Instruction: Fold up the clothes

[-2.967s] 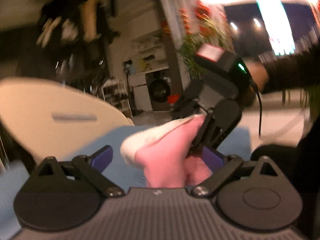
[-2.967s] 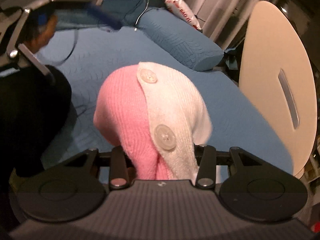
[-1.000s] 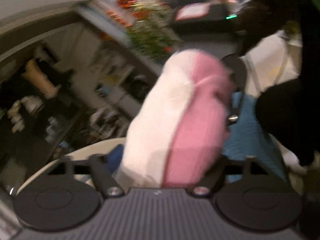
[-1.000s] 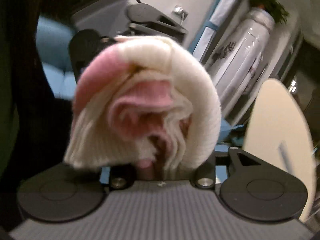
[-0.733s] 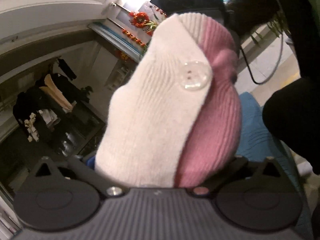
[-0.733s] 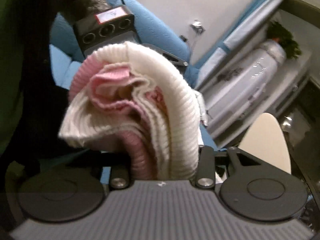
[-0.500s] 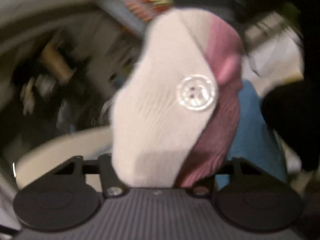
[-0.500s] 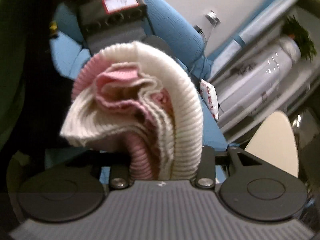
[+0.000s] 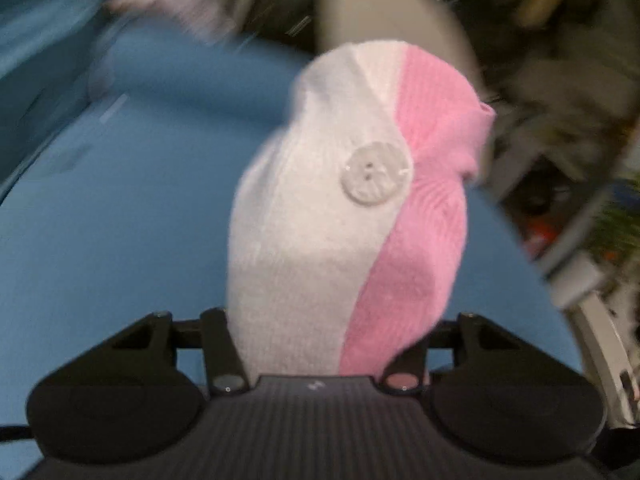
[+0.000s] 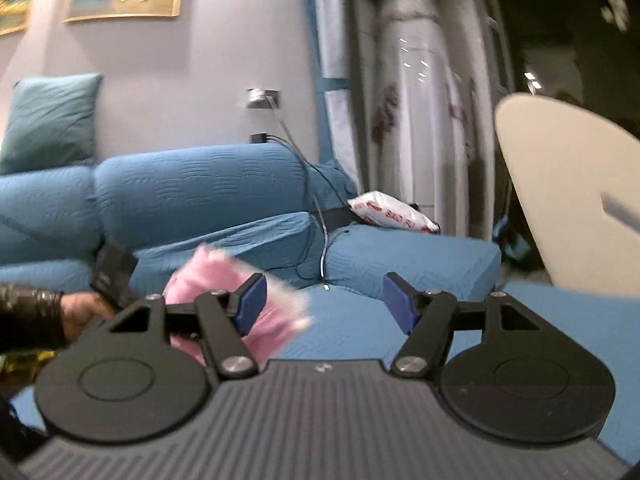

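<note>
A pink and white knitted garment (image 9: 352, 208) with a white button (image 9: 376, 176) is bunched up between my left gripper's jaws (image 9: 316, 376), which are shut on it above the blue sofa seat (image 9: 120, 220). In the right wrist view the same garment (image 10: 236, 292) shows blurred at lower left, behind my left finger pad (image 10: 250, 306). My right gripper (image 10: 326, 306) is open and empty, its blue pads wide apart. The other hand (image 10: 80, 312) holds the left gripper at far left.
A blue sofa backrest (image 10: 200, 196) with a teal cushion (image 10: 48, 120) stands behind. A cable (image 10: 316, 208) runs down over the sofa, and a red and white bag (image 10: 390, 212) lies on it. A beige oval board (image 10: 568, 196) stands at the right.
My right gripper has let go of the garment and opened, pulling away to face the sofa back. My left gripper has swung down toward the sofa seat with the garment.
</note>
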The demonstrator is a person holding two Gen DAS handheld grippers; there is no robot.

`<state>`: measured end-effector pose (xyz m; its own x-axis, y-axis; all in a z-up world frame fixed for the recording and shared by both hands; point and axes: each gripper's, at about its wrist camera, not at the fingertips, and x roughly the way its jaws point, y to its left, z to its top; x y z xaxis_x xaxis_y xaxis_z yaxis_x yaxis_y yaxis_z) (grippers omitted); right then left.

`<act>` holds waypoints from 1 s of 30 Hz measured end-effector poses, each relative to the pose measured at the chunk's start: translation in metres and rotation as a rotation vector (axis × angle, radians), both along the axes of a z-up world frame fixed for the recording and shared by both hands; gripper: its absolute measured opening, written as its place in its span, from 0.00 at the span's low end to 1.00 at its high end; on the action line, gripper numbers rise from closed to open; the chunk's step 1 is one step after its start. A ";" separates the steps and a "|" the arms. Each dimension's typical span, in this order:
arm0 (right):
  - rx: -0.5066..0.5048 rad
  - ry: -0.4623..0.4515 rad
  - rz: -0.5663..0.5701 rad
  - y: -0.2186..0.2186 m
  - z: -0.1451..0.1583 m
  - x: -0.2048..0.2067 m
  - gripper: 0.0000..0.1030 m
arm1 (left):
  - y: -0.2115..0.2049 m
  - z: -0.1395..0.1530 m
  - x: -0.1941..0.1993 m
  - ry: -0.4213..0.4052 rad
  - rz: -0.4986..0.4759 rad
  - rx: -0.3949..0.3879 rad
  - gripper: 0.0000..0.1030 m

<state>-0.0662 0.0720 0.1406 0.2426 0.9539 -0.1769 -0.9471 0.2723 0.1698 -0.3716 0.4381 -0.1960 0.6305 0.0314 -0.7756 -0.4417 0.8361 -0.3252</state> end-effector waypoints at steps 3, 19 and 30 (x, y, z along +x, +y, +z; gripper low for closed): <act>-0.020 0.051 -0.032 0.012 -0.012 0.004 0.65 | 0.068 -0.049 -0.041 0.218 0.113 0.031 0.50; -0.213 0.321 -0.210 0.035 -0.079 0.015 0.65 | 0.112 -0.107 -0.117 0.455 0.393 0.261 0.88; -0.164 0.368 -0.225 0.041 -0.090 0.016 0.74 | 0.025 -0.049 -0.215 0.443 0.784 0.300 1.00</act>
<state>-0.0499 0.1129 0.0507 0.3329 0.8370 -0.4344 -0.7463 0.5154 0.4211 -0.5867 0.4630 -0.2450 -0.0047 0.5573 -0.8303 -0.9444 0.2706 0.1870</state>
